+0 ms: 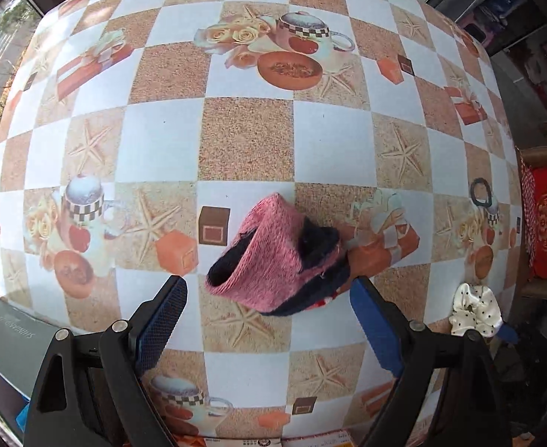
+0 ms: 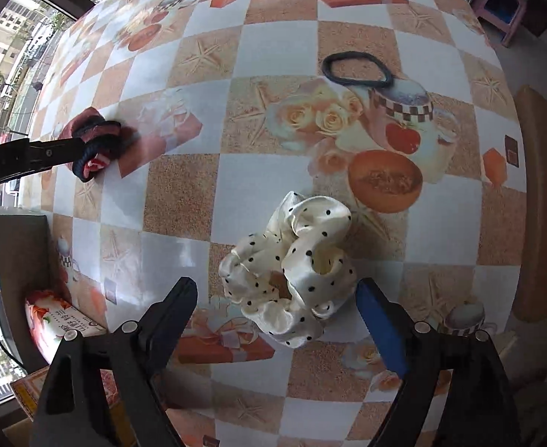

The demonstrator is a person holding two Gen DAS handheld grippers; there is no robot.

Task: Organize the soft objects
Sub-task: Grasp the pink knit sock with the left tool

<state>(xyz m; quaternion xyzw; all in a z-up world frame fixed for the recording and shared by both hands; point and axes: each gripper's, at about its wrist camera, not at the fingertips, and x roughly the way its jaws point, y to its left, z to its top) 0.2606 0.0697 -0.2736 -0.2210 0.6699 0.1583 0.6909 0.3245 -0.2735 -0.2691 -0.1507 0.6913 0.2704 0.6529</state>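
While both tongs stand open, the left tongs (image 1: 267, 301) straddle the knitted sock (image 1: 273, 257) and the right tongs (image 2: 277, 301) the dotted scrunchie (image 2: 288, 264) on the worktop (image 2: 184, 186); slippery satin might squirt free.

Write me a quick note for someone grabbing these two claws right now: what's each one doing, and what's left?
Left claw: open, straddling the pink-and-navy knitted piece, not gripping.
Right claw: open around the white polka-dot scrunchie, not gripping.
Black hair tie lies apart, farther back on the checkered tablecloth.
Done: nothing gathered that I can see.
Left: grip each soft item and group all three.
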